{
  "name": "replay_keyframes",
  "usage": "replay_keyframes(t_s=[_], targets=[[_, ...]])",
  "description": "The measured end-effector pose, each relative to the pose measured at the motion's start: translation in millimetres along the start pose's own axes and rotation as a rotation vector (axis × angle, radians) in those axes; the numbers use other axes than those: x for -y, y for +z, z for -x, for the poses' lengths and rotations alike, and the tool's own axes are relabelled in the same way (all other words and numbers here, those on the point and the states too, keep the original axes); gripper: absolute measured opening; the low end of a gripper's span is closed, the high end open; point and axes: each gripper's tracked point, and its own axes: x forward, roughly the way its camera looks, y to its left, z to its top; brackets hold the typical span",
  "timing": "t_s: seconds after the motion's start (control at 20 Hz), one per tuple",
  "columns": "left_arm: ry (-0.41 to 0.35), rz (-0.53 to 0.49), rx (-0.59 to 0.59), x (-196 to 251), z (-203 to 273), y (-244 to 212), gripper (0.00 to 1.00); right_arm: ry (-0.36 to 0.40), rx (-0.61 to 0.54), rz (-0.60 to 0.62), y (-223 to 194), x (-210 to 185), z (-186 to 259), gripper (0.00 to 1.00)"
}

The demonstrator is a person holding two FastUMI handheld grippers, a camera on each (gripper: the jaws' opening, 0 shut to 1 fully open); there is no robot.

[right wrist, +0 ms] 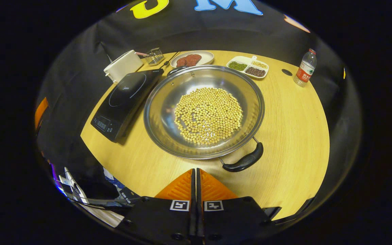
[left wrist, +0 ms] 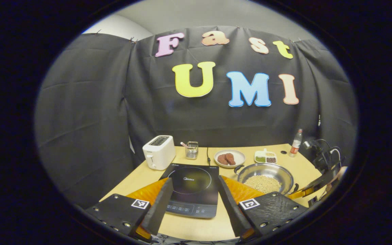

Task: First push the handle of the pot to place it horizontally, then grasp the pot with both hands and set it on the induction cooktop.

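Note:
A wide steel pot point(right wrist: 162, 112) full of pale beans sits on the wooden table, right of the black induction cooktop point(right wrist: 124, 98). Its near black handle point(right wrist: 245, 161) points toward the lower right; the far handle point(right wrist: 177, 69) lies by the cooktop's back corner. My right gripper point(right wrist: 196, 175) is shut with nothing in it, hovering just short of the pot's near rim and left of the near handle. In the left gripper view my left gripper point(left wrist: 194, 185) stands open over the cooktop point(left wrist: 192, 189), with the pot point(left wrist: 267, 172) to its right.
A white toaster point(left wrist: 158, 152), a small wire holder point(left wrist: 191, 150), a plate of brown patties point(left wrist: 229, 158), a divided dish of grains point(left wrist: 266, 157) and a water bottle point(left wrist: 295, 143) line the table's back. Cables and gear point(left wrist: 321, 154) sit at the far right edge.

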Motion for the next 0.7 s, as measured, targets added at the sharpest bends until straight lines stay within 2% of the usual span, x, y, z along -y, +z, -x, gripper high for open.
replay_keyframes(t_s=[0.15, 0.4, 0.45, 0.7], targets=[[0.019, -0.016, -0.012, 11, 2, -4, 0.81, -0.003, -0.035, 0.023, -3, 11, -13, 0.02], [0.019, -0.036, -0.027, 32, 2, -6, 0.78, 0.019, -0.049, 0.048, 0, 14, -28, 0.02], [0.017, -0.04, -0.027, 37, 2, -5, 0.81, 0.023, -0.05, 0.058, 1, 15, -29, 0.02], [0.013, -0.043, -0.032, 50, -4, -6, 0.78, 0.0, -0.05, 0.076, 4, 34, -28, 0.02]])
